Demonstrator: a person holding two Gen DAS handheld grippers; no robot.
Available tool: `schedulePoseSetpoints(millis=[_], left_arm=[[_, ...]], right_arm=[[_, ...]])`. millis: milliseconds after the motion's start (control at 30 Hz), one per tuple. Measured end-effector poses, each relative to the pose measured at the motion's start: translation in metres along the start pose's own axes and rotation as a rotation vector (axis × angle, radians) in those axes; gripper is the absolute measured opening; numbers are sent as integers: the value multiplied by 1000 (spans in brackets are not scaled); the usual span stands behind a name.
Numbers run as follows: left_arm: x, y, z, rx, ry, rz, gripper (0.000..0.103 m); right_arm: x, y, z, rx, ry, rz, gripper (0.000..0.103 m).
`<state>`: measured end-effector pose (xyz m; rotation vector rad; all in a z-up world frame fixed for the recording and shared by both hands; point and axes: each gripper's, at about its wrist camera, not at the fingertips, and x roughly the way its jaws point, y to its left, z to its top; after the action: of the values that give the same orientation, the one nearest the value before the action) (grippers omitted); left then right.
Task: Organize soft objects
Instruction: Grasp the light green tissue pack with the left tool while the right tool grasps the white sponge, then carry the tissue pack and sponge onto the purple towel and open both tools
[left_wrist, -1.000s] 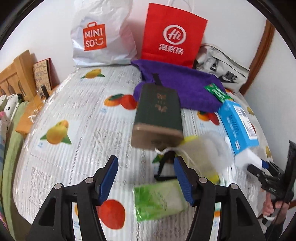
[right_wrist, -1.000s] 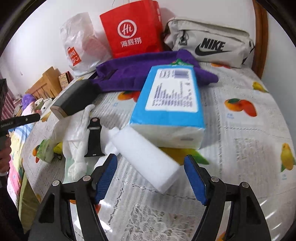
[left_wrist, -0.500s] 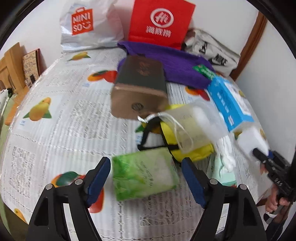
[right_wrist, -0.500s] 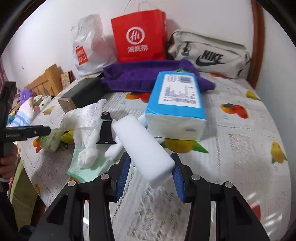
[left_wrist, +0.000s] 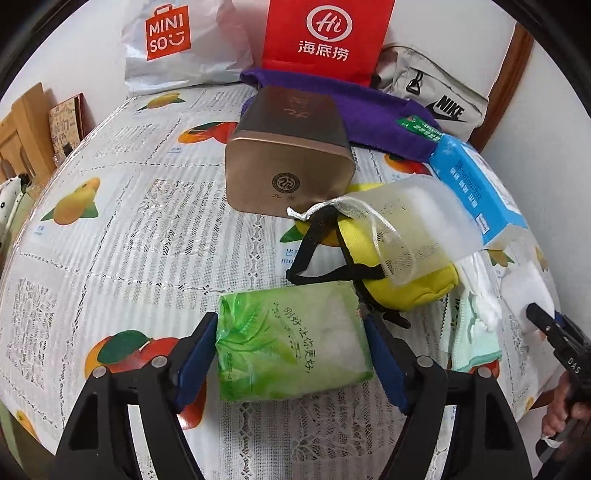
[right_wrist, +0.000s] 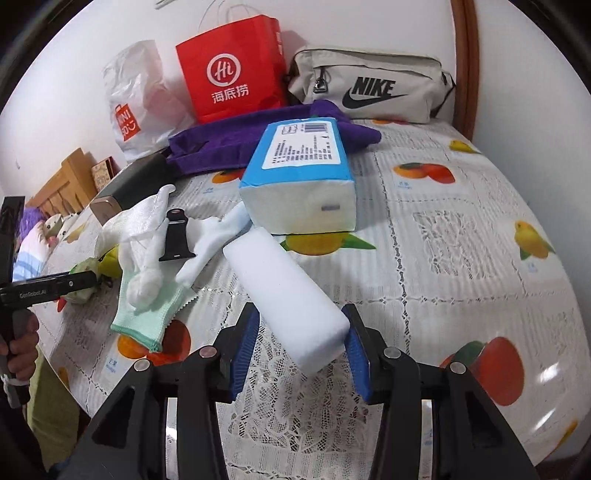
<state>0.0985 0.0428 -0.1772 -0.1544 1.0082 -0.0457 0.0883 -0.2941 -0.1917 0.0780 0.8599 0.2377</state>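
Left claw (left_wrist: 290, 363) lowered, tissue pkt (left_wrist: 291, 343) between (untouched)

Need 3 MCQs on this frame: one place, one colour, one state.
1. Where does the green tissue pack lie?
A) between the left gripper's fingers
B) on the purple towel
C) in the red bag

2. Colour of the pouch under the mesh drawstring bag?
A) blue
B) yellow
C) red

3. Right gripper?
A) open, empty
B) shut on a glove
C) shut on the white sponge block

Answers:
1 A, the blue pads flank it.
2 B, yellow shows beneath the mesh.
3 C, both pads press its near end.
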Motion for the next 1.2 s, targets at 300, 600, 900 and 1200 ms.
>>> schedulePoseSetpoints(millis=[300, 600, 900, 1200], left_arm=[[-10, 3, 4, -16, -20, 4, 73], [-32, 3, 13, -20, -49, -4, 73], [-56, -8, 29, -11, -91, -14, 73], [-73, -18, 56, 5, -134, -18, 73]], right_arm=[[4, -2, -4, 41, 8, 44, 41], [-14, 5, 7, 22, -33, 54, 40], [-33, 11, 27, -11, -72, 58, 40], [-43, 15, 64, -36, -113, 61, 40]])
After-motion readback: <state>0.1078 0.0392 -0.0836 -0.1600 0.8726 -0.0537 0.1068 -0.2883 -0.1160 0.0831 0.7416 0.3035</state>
